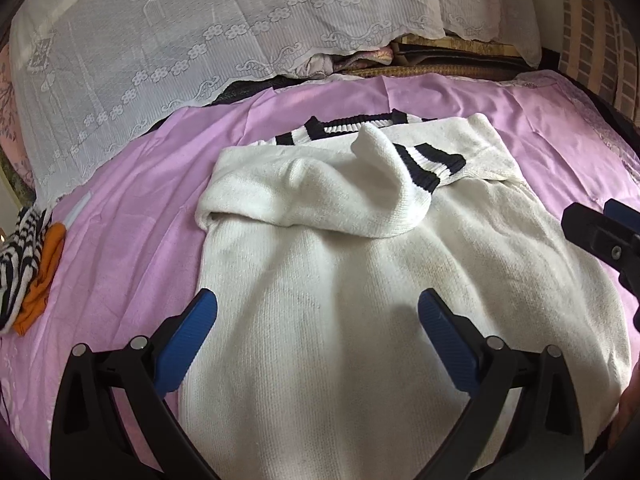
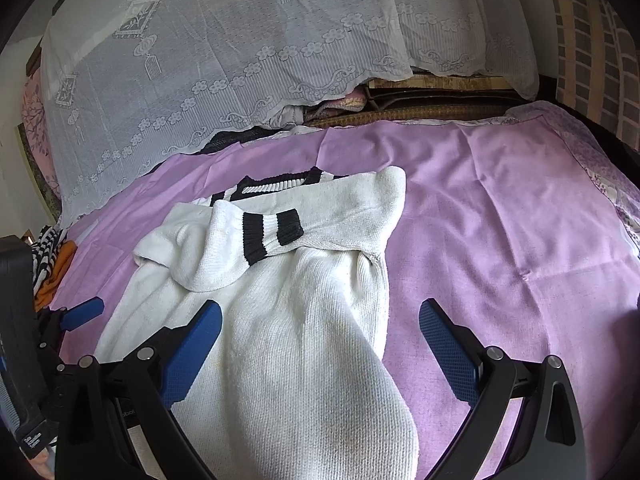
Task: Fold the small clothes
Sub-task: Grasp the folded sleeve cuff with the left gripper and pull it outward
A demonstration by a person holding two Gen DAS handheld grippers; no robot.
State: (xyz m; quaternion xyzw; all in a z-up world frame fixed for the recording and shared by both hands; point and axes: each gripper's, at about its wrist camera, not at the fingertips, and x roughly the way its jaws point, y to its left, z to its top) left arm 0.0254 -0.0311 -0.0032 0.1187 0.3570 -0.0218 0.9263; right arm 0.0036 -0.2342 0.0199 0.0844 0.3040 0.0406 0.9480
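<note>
A white knit sweater (image 1: 360,300) with black-striped collar and cuffs lies on the purple sheet (image 1: 120,248). Both sleeves are folded across its chest, one striped cuff (image 1: 428,168) on top. My left gripper (image 1: 318,320) is open and empty, low over the sweater's lower body. My right gripper (image 2: 320,332) is open and empty over the sweater's (image 2: 288,340) right edge, its right finger over bare sheet (image 2: 500,240). The right gripper also shows at the right edge of the left wrist view (image 1: 604,232), and the left one at the left of the right wrist view (image 2: 76,316).
A striped black-and-white garment (image 1: 20,256) and an orange one (image 1: 44,276) lie bunched at the sheet's left edge. A white lace cloth (image 1: 180,40) covers a pile behind the sheet. Folded fabrics and mats (image 1: 432,56) lie at the back right.
</note>
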